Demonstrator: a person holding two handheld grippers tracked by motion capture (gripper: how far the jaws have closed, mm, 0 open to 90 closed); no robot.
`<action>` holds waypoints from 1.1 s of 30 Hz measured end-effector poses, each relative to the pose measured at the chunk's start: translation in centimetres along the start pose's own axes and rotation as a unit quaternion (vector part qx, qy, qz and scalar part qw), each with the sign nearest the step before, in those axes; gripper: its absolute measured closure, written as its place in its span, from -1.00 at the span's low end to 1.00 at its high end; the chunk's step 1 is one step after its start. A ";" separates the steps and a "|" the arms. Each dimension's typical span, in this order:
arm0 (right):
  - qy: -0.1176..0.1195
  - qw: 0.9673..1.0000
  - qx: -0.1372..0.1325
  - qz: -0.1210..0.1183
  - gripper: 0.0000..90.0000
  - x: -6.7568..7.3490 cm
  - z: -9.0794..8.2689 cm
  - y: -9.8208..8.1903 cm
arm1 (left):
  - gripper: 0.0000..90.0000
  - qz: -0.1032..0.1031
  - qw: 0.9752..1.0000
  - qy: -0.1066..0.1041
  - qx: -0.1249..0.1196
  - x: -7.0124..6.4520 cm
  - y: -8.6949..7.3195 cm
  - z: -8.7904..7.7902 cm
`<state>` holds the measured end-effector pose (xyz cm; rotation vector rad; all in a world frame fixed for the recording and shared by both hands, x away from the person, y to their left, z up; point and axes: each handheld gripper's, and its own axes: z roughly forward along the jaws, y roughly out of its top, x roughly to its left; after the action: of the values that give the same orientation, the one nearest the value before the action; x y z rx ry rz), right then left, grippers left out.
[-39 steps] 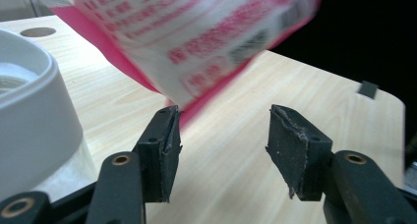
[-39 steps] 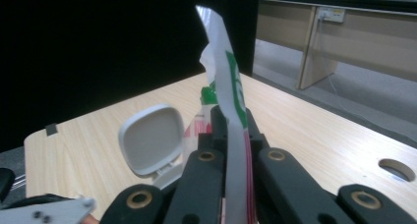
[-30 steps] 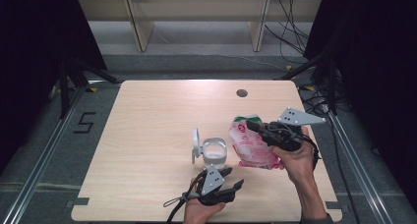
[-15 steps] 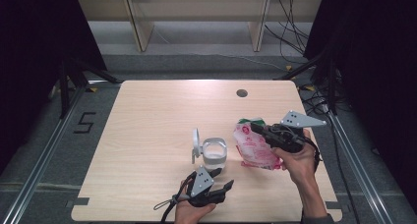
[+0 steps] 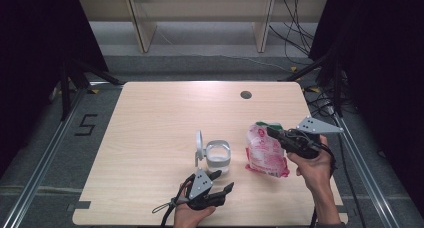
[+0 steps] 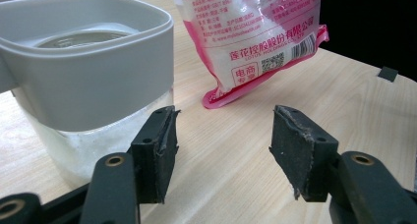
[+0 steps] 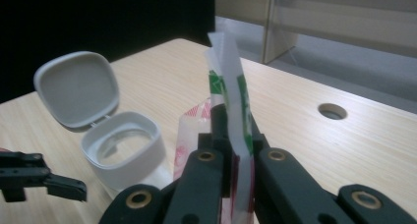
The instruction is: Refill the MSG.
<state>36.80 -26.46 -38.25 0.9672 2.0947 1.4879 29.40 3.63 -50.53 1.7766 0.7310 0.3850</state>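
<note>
A white plastic container (image 5: 218,157) stands on the table with its hinged lid (image 5: 199,144) flipped up to the left; something pale lies in its clear lower part (image 6: 83,81). Right of it a pink and white bag (image 5: 265,150) hangs upright, its lower edge down at the tabletop. My right gripper (image 5: 270,132) is shut on the bag's green and white top edge (image 7: 228,76), the jaws (image 7: 231,150) pinching it flat. Just in front of the container, my left gripper (image 5: 224,181) is open with nothing between its pads (image 6: 223,145).
A round cable hole (image 5: 245,94) sits in the table's (image 5: 150,118) far right part. The front edge runs right beneath my left hand. Wooden shelving legs stand behind the table, and metal rails run along the floor on both sides.
My right gripper has carried the bag a little to the right and lower. The left hand has shifted slightly left, near the front edge.
</note>
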 end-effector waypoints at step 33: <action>-0.113 0.992 0.060 -0.003 1.00 -3.6 -1.2 -3.1 | -0.07 -0.021 1.000 0.015 0.003 0.9 -0.4 -0.7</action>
<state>37.48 -30.49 -40.92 1.1150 2.0391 1.1979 29.60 4.82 -50.75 1.7606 0.7905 0.3820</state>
